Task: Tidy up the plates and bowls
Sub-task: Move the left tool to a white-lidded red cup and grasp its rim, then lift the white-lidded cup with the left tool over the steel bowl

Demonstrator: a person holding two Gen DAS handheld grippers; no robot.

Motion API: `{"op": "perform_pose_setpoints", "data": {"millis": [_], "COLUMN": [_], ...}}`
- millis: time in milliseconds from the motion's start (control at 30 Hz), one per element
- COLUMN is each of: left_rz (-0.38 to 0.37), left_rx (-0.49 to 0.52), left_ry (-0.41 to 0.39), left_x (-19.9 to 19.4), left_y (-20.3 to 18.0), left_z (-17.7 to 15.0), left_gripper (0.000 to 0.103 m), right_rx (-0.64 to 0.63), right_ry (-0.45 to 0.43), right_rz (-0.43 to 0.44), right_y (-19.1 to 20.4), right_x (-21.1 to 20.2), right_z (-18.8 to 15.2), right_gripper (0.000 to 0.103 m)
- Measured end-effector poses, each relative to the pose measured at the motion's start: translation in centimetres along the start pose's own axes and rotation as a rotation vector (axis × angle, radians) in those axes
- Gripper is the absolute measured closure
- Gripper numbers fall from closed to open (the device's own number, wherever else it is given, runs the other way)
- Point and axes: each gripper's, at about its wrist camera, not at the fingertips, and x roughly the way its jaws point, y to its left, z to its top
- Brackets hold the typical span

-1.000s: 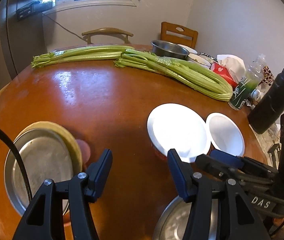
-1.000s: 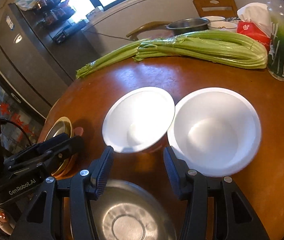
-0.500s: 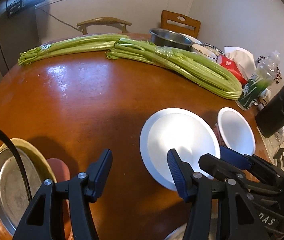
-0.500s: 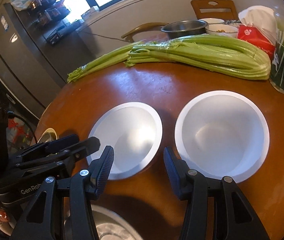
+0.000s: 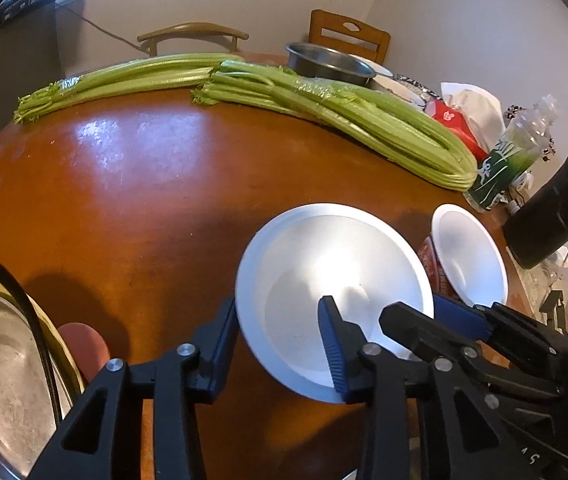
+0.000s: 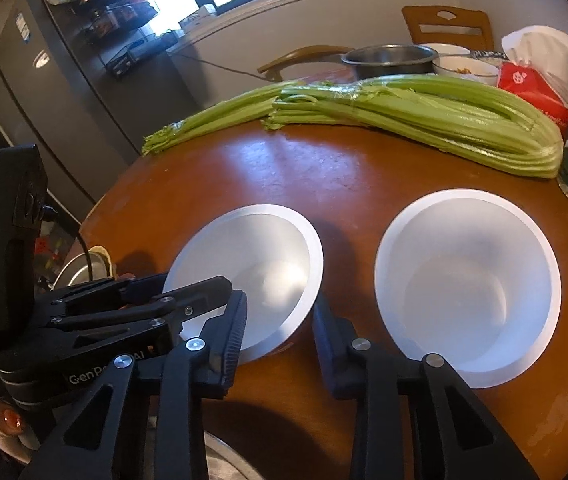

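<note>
Two white bowls stand side by side on the brown round table (image 5: 132, 200). The left bowl (image 5: 336, 280) (image 6: 252, 264) has its near rim between the open fingers of my left gripper (image 5: 280, 344), one finger outside the rim and one inside. The right bowl (image 5: 468, 252) (image 6: 468, 284) stands free. My right gripper (image 6: 280, 328) is open and empty, hovering just in front of the gap between the two bowls. A metal plate (image 5: 0, 380) on a yellow dish lies at the table's left edge.
Two long celery bundles (image 5: 324, 108) (image 6: 404, 116) lie across the far table. Behind them are a steel bowl (image 5: 328, 64), a red tissue pack (image 5: 460, 124), a green bottle (image 5: 508, 160) and a black flask (image 5: 556, 208). Another metal dish (image 6: 220, 460) lies at the near edge.
My left gripper has moved forward and right until its fingers straddle the left bowl's near rim. My right gripper has advanced toward the bowls. The metal plates have slid back out of view.
</note>
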Motion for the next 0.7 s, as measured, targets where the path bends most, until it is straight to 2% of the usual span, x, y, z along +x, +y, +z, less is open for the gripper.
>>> {"op": "perform_pose_setpoints", "data": {"millis": [700], "left_rz": [0.009], "left_rx": [0.015], "left_ry": [-0.024], "left_x": [-2.2], "left_y": [-0.8], "left_z": [-2.0], "left_gripper": [0.063], "right_rx": [-0.018], "right_ry": [-0.026], "right_rz": [0.0], "right_y": [0.9], "right_x": [-1.7], "right_z": [-1.1], "right_gripper": [0.072]}}
